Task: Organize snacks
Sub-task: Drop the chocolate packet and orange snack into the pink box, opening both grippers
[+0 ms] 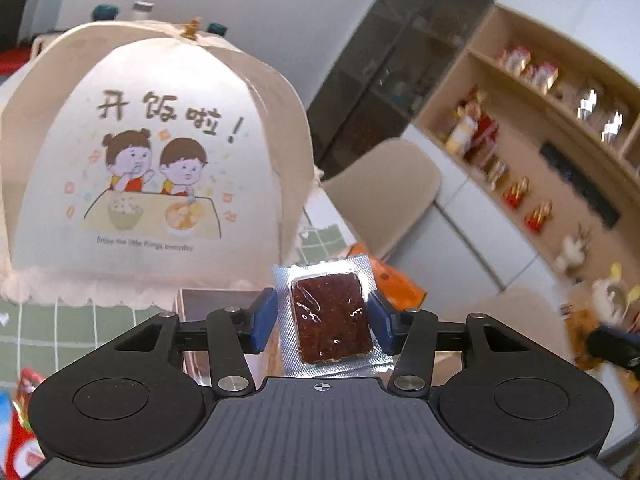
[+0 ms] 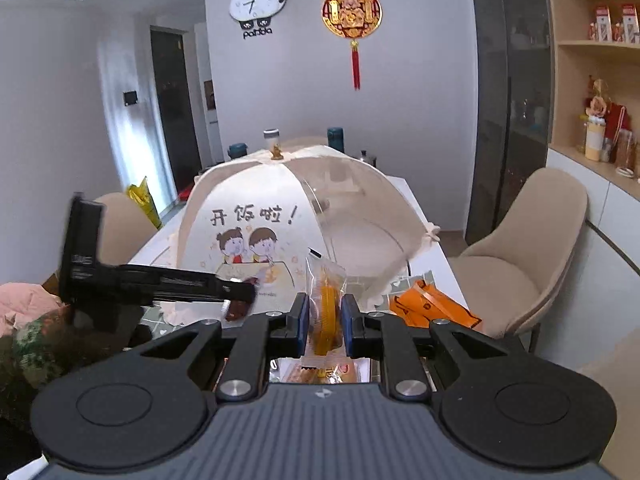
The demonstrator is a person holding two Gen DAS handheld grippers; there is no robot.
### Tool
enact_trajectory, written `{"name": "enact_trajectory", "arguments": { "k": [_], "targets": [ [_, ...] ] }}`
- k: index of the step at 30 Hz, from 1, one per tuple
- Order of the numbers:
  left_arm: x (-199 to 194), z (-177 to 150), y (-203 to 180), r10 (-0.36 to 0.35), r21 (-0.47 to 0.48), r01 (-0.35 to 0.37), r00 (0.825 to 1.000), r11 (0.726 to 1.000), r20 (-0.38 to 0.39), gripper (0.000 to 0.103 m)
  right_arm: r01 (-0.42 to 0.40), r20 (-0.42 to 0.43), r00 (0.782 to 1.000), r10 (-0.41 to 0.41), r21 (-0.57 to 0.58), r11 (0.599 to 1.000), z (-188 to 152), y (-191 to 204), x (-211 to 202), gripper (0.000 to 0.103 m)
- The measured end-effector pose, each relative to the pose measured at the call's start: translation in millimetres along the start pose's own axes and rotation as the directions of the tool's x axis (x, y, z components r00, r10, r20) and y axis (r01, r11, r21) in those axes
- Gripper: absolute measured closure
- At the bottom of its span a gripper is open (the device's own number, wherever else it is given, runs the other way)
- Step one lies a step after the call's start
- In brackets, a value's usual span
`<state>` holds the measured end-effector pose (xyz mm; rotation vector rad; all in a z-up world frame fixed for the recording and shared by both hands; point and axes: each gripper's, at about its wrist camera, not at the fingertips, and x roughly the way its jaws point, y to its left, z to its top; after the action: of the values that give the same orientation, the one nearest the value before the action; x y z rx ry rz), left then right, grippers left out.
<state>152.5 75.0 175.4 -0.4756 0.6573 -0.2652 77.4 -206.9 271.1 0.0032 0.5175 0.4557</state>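
Note:
My left gripper [image 1: 325,317] is shut on a clear-wrapped dark red snack bar [image 1: 332,317], held above a metal box [image 1: 218,308] on the table. In the right wrist view the left gripper [image 2: 236,300] shows at left with the bar [image 2: 237,312]. My right gripper [image 2: 325,316] is shut on a clear packet with a yellow-orange round snack [image 2: 326,304], held upright above the box, where more packets [image 2: 324,374] lie.
A cream food cover with a cartoon print [image 1: 132,168] [image 2: 280,216] stands behind the box. An orange bag [image 2: 432,308] [image 1: 394,284] lies to the right. Beige chairs [image 2: 524,256] flank the table. Red snack packets [image 1: 24,432] lie at lower left. Shelves [image 1: 540,120] line the right wall.

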Motion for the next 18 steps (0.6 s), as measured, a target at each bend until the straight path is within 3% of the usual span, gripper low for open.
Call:
{"name": "enact_trajectory", "arguments": {
  "k": [5, 7, 9, 11, 13, 16, 18],
  "targets": [
    [-28.2, 4.9, 20.1, -0.033, -0.06, 0.035, 0.998, 0.998, 0.049, 0.048, -0.023, -0.041, 0.999, 0.023, 0.018, 1.0, -1.9, 4.7, 30.9, 0.086],
    [-22.0, 9.7, 25.6, -0.034, -0.154, 0.047, 0.996, 0.987, 0.088, 0.047, -0.04, -0.065, 0.997, 0.042, 0.035, 0.999, -0.1, 10.7, 51.5, 0.086],
    [11.1, 12.3, 31.7, -0.101, -0.184, 0.102, 0.995, 0.978, 0.014, 0.044, -0.025, -0.092, 0.995, 0.028, 0.04, 0.999, 3.6, 18.4, 75.1, 0.086],
    [41.1, 3.6, 34.0, -0.022, -0.124, 0.01, 0.995, 0.992, -0.096, 0.05, -0.003, -0.119, 0.993, 0.007, 0.042, 0.999, 5.5, 24.4, 93.3, 0.086],
    [53.6, -11.3, 38.4, 0.045, -0.066, -0.053, 0.992, 0.996, -0.116, 0.05, 0.004, -0.122, 0.993, 0.0, 0.036, 0.999, 4.2, 26.1, 94.7, 0.086],
    [45.8, -24.4, 56.6, -0.032, -0.18, 0.019, 0.997, 0.984, -0.073, 0.05, 0.015, -0.122, 0.992, -0.012, 0.02, 1.0, 2.9, 25.2, 91.7, 0.086],
    [29.7, -23.5, 61.3, -0.046, -0.188, 0.041, 0.999, 0.981, -0.024, 0.05, 0.019, -0.122, 0.992, -0.018, 0.006, 1.0, 4.6, 24.1, 91.0, 0.086]
  ]
}}
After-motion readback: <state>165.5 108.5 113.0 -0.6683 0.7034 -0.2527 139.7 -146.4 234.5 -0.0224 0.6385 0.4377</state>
